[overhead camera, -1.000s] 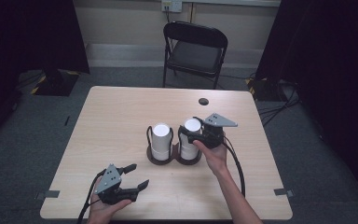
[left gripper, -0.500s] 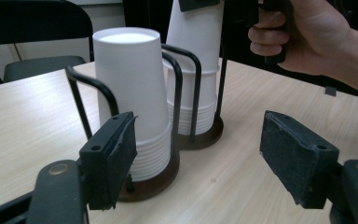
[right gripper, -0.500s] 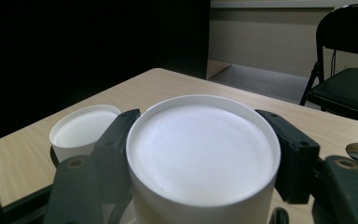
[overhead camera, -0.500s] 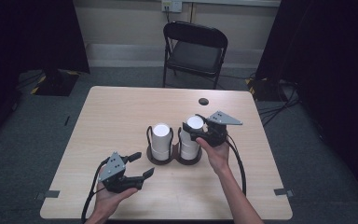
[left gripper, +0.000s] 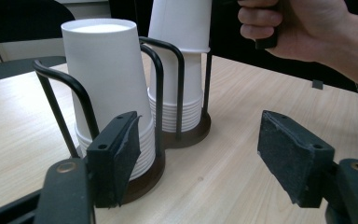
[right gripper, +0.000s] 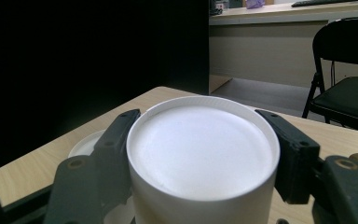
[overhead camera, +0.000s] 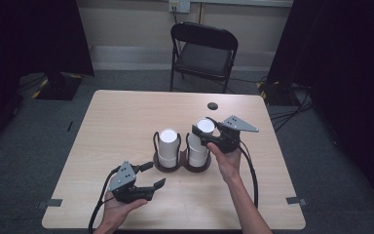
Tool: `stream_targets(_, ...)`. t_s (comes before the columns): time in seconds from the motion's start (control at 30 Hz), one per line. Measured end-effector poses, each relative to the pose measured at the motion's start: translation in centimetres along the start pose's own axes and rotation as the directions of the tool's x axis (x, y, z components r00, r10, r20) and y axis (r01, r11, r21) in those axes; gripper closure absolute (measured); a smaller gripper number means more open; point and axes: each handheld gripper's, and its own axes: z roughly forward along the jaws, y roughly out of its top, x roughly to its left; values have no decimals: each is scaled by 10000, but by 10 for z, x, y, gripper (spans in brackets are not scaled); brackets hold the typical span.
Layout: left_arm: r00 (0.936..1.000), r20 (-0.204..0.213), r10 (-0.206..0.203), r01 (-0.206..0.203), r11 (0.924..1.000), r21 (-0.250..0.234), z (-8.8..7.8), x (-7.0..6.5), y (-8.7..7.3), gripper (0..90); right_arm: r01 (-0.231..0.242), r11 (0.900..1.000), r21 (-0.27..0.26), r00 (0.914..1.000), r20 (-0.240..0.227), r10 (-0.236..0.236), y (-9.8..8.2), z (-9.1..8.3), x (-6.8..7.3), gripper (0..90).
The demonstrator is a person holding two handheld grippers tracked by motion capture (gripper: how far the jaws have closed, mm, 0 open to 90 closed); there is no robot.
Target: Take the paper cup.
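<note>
A: Fig. legend, largest first. Table (overhead camera: 126, 122), light wood, carries a dark two-bay cup holder (overhead camera: 182, 165) near its middle, w/ wire uprights that keep each stack of inverted paper cups plumb.

B: And the stacks?

A: Left stack (overhead camera: 168, 148) sits fully down in its bay. Right stack (left gripper: 179, 105) likewise, but its top cup (overhead camera: 202, 134) stands higher than the rest (partly lifted off, I'd judge, so one cup separates from the nest).

B: Grippers?

A: Right gripper (overhead camera: 205, 136): jaws clamped on that top cup, one pad on either side just under its upturned base. Left gripper (overhead camera: 152, 175): jaws apart, nothing between them, held low just in front of the holder, probably ready to steady it.
</note>
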Motion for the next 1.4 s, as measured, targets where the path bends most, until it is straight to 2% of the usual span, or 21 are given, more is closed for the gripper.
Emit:
stream_targets(0.23, 9999, -111, 70, -69, 10000, 22, 1, 0, -1, 310, -9, 10000, 22, 10000, -13, 9, 2, -2, -1, 345)
stream_targets(0.33, 9995, -255, 180, -179, 9998, 37, 3, -3, -2, 321, 63, 9999, -152, 10000, -15, -63, 9, -4, 1, 345)
stream_targets(0.43, 9996, -295, 40, -46, 9998, -184, 2, -3, -2, 385, 117, 9995, -288, 9999, -49, -119, 15, -6, 1, 345)
stream_targets(0.6, 9994, -348, 4, -14, 9995, -302, 2, -2, -2, 376, -2, 9992, -399, 9996, -274, -9, 18, -10, 3, 345)
stream_targets(0.73, 9999, -125, 39, -41, 9998, -191, 4, -1, -3, 360, -332, 9952, -923, 9982, -536, 283, 24, -28, 11, 345)
stream_targets(0.83, 10000, 85, -12, 14, 9998, -213, 6, -2, -4, 363, -432, 9936, -1042, 9973, -639, 367, 26, -34, 13, 345)
stream_targets(0.87, 9999, 171, 16, -11, 9996, -295, 6, -3, -3, 391, -558, 9928, -1057, 9964, -697, 486, 26, -39, 14, 345)
stream_targets(1.07, 9995, 300, -28, 45, 9984, -562, 8, -4, -1, 413, -1004, 9913, -856, 9920, -852, 931, 18, -50, 17, 346)
stream_targets(1.17, 9995, 327, -16, 37, 9979, -647, 9, -5, -2, 437, -1440, 9865, -779, 9862, -940, 1365, 7, -59, 19, 346)
stream_targets(1.2, 9995, 327, -16, 37, 9979, -647, 9, -5, -2, 447, -1440, 9865, -779, 9862, -940, 1365, 7, -59, 19, 346)
stream_targets(1.23, 9996, 293, -53, 72, 9978, -659, 9, -6, -2, 452, -1710, 9813, -889, 9812, -1059, 1614, 3, -64, 20, 346)
stream_targets(1.3, 9995, 283, -116, 136, 9973, -724, 10, -7, -2, 456, -1832, 9788, -914, 9784, -1141, 1724, 2, -66, 20, 346)
stream_targets(1.4, 9996, 270, 65, -43, 9965, -830, 10, -11, 1, 505, -2273, 9685, -1013, 9681, -1312, 2135, -7, -73, 20, 347)
